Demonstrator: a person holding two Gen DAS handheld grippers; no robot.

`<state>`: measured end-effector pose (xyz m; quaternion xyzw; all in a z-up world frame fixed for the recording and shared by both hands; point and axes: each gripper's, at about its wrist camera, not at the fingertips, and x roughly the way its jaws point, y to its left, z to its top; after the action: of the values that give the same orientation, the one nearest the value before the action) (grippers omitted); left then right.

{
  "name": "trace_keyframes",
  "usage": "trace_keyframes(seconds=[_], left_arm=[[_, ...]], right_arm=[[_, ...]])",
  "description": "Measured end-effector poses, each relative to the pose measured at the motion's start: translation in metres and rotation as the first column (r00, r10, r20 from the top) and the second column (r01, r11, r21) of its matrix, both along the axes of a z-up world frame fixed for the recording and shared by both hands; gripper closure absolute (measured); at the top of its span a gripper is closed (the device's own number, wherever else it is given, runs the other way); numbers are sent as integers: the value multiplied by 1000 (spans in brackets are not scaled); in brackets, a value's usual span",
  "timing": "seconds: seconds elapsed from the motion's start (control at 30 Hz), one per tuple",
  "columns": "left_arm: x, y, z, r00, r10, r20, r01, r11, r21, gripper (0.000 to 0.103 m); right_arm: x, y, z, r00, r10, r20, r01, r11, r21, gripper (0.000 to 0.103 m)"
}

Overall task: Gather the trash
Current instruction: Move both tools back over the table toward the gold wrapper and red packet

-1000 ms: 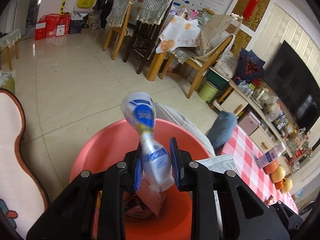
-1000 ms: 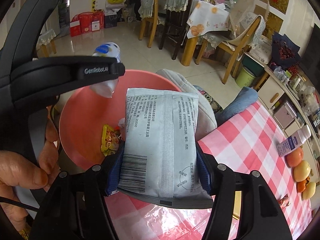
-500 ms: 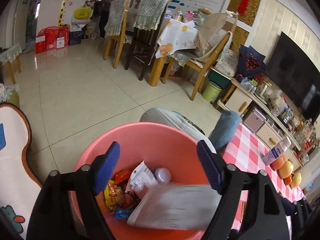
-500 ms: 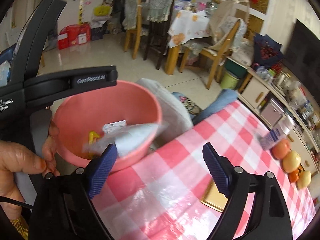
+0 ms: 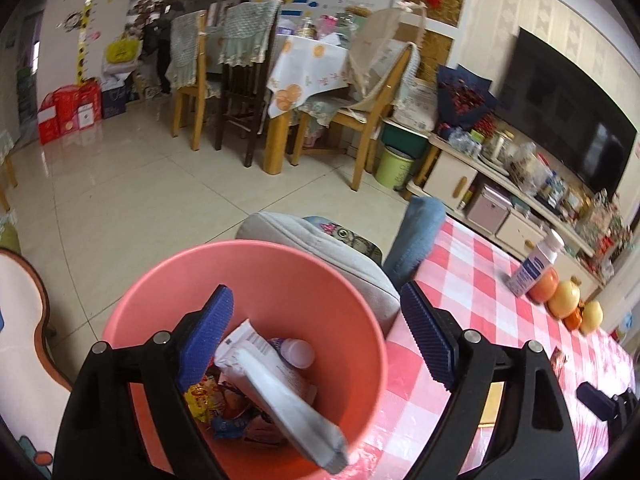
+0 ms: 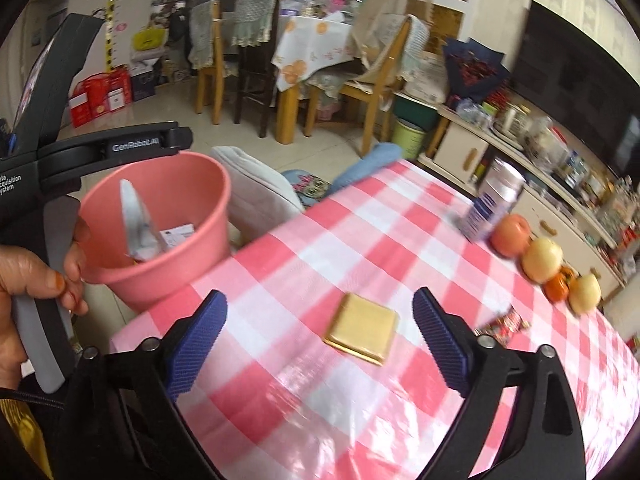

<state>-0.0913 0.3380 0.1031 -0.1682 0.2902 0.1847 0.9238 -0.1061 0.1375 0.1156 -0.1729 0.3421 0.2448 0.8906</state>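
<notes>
A pink bin (image 5: pixel 256 245) stands beside the table and holds a long white packet (image 5: pixel 280 396), a small bottle (image 5: pixel 298 354) and crumpled wrappers. My left gripper (image 5: pixel 318 312) hangs over the bin, its jaws opening, with nothing between the pads. In the right wrist view the bin (image 6: pixel 176 272) is at the left. My right gripper (image 6: pixel 320 304) is over the pink checked tablecloth (image 6: pixel 280 264), its jaws opening and empty. A flat gold packet (image 6: pixel 362 328) lies on the cloth just beyond its fingertips. A red wrapper (image 6: pixel 504 324) lies further right.
A blue-and-white bottle (image 6: pixel 496 196) and a row of fruit (image 6: pixel 540 260) stand along the table's far right edge. A grey cushion (image 6: pixel 256 192) sits behind the bin. A hand (image 6: pixel 24 292) grips the left tool at the left. Chairs and a TV cabinet lie beyond.
The left gripper let go of the small bottle and the right let go of the white packet; both now lie in the bin. The right gripper swung right over the table.
</notes>
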Motion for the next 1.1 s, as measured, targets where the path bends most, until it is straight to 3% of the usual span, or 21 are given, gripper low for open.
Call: trace_keyframes(seconds=[0.37, 0.7, 0.9, 1.1], left_arm=[[13, -39, 0, 996, -89, -30, 91, 993, 80, 17], [25, -78, -1, 976, -212, -52, 216, 971, 100, 17], [34, -110, -8, 946, -313, -84, 320, 944, 80, 17], [43, -139, -22, 902, -411, -133, 414, 910, -1, 17]], right_arm=[[-1, -64, -5, 994, -103, -25, 104, 993, 53, 9], [0, -108, -8, 989, -147, -22, 149, 984, 99, 9], [8, -141, -14, 980, -193, -45, 198, 972, 128, 9], [15, -174, -15, 971, -233, -60, 240, 956, 171, 9]])
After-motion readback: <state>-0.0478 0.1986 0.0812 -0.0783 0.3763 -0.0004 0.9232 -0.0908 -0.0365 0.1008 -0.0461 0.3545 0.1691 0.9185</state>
